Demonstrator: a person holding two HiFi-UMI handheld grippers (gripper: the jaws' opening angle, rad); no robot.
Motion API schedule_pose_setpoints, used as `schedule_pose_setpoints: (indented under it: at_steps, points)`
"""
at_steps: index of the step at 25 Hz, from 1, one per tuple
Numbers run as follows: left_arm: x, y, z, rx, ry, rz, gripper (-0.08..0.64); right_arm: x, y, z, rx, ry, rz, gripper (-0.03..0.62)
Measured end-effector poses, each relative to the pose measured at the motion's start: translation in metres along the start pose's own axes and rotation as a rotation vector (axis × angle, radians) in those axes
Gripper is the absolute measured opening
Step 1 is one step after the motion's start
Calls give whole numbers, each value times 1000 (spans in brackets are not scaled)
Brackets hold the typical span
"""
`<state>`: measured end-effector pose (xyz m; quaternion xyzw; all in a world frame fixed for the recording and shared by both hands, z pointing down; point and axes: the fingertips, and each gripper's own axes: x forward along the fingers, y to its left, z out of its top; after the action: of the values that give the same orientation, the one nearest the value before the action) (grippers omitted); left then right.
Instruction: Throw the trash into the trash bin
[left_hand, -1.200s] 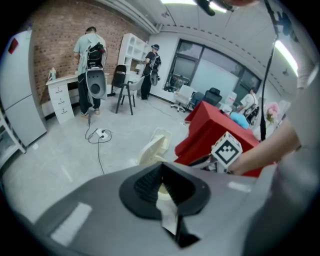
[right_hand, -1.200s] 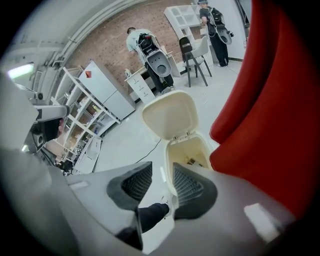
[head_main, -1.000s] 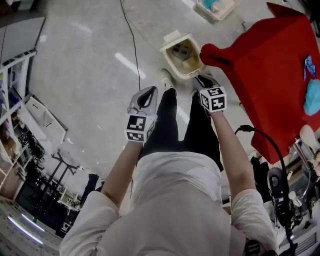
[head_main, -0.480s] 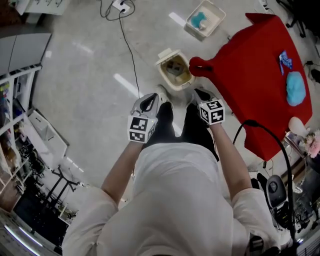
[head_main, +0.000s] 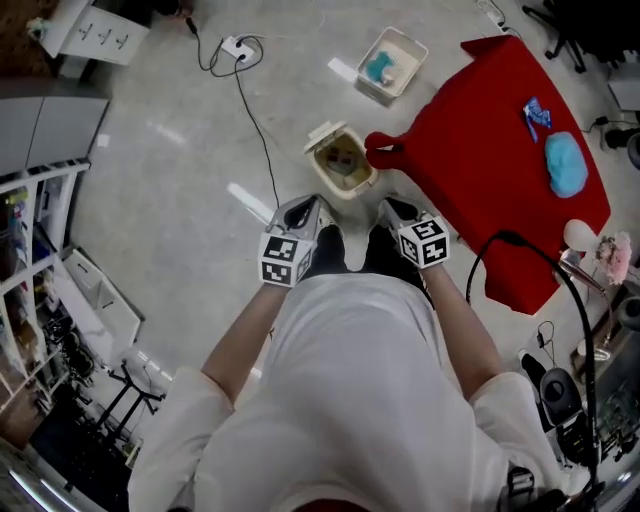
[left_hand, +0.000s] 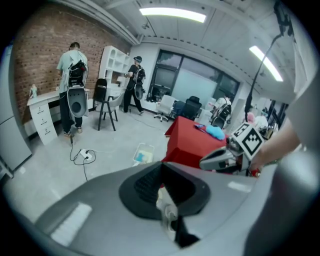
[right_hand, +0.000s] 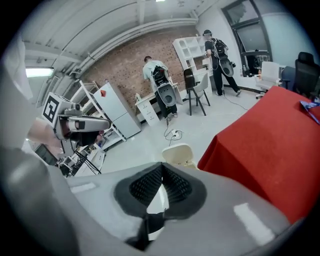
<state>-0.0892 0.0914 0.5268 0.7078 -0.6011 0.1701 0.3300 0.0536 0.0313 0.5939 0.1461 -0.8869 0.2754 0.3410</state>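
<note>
The person holds 2 grippers side by side above the floor, both angled downward. The left gripper (head_main: 305, 208) has its jaws pressed together with nothing between them. The right gripper (head_main: 393, 208) has just been closing its jaws, which now meet at the tips, also empty. The trash bin (head_main: 350, 189) stands on the floor ahead of and below both tips, roughly between the 2 grippers, lid tipped open (the brownish contents (head_main: 345, 160) are too small to identify). A red-draped table (head_main: 500, 180) lies to the right of the right gripper, close beside the bin.
</note>
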Motion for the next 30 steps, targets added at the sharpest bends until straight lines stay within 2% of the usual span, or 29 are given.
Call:
schedule_pose_setpoints:
  at_steps: [9,16,25,30]
  points:
    - [-12,-14,17,34,-17,-20,5,-51,6,25,2,-107,-11,3]
    - [-15,-20,25,43,-22,-38,5,-68,3,35,29,-159,-38,3]
    - [-16,-27,21,84,-6,-54,5,-71,8,40,26,-184,-32,3]
    - [-16,-29,23,51,-33,-84,5,-69,10,37,26,-183,-34,3]
